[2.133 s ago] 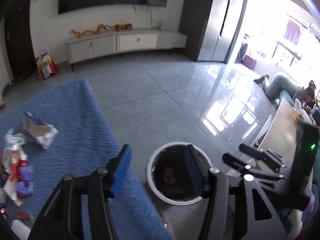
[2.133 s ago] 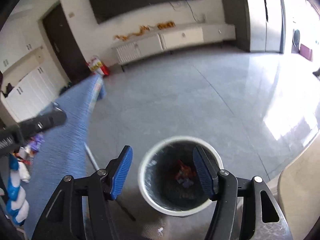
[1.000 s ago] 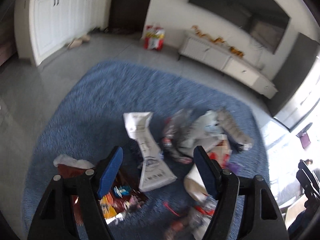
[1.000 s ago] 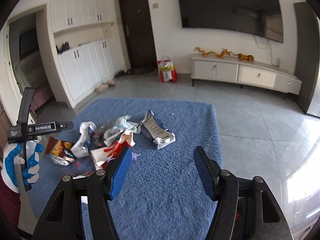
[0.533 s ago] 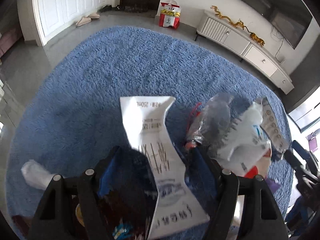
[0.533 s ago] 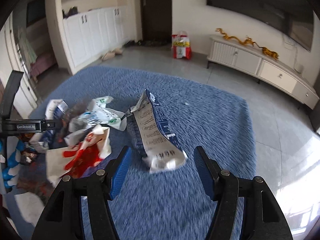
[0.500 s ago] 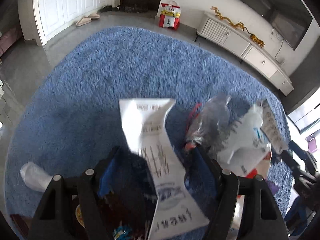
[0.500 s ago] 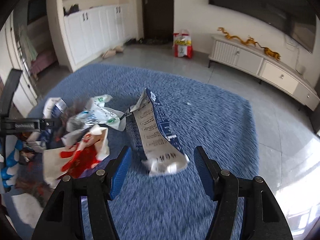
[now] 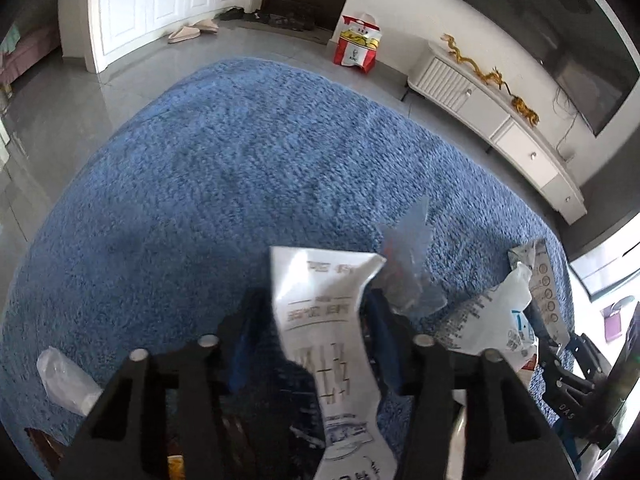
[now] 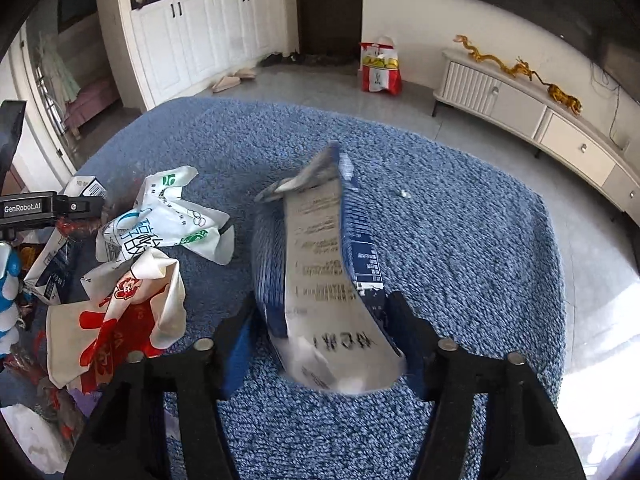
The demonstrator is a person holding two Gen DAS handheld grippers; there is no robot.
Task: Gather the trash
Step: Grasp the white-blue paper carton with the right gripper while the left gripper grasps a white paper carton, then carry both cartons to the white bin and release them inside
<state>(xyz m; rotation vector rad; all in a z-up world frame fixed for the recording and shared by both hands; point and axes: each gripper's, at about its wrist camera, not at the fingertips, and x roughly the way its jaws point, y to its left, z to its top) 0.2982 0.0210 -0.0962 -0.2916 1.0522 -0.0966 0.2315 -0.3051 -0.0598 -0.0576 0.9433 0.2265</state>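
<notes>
The white wrapper [image 9: 320, 320] stands low centre, between our left gripper [image 9: 308, 332], jaws closing, not yet pinching. We should let them meet squarely before lifting. Only the right view shows the blue packet [image 10: 328, 280] between the half-spread, narrowing right gripper [image 10: 324, 336].

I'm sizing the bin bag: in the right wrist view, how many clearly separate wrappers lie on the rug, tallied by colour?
Blue and white: 1, the blue-and-white bag
White with green and blue print: 1, the green-printed wrapper
White with red print: 1, the red-printed wrapper
Total: 3. The heap at the left edge is too jumbled to count.
</notes>
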